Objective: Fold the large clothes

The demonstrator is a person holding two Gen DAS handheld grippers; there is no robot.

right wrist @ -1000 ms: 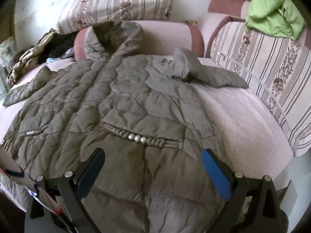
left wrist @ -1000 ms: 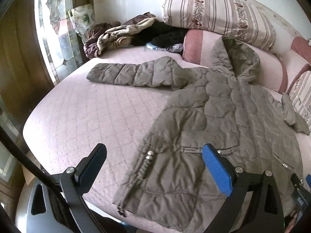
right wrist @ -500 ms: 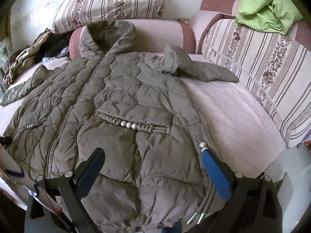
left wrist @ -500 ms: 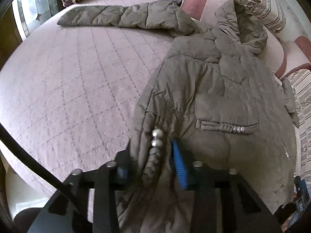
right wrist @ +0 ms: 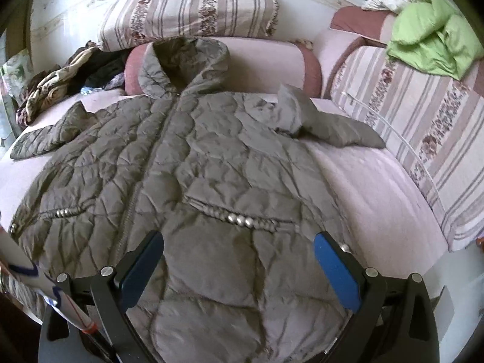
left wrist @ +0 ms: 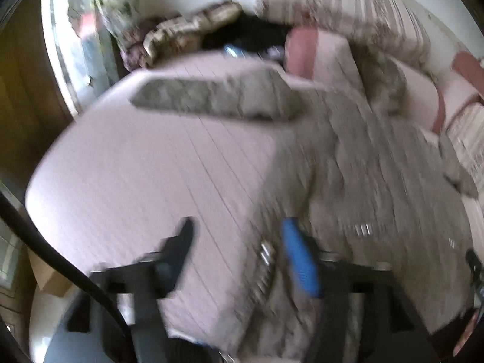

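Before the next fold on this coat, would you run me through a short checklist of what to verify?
1. Coat lies front up and spread on the bed: ok.
2. Left gripper free of the fabric: its jaws are opening, with the coat's side edge between them; the left wrist view is too blurred to confirm release: cannot tell.
3. Right gripper open over the hem, nothing pinched: ok.
4. Sleeve at picture left laid out flat: ok.
5. Sleeve at picture right flat: bunched at the shoulder: not ok.
6. Hood flat on the bed: it rests up against the bolster: not ok.
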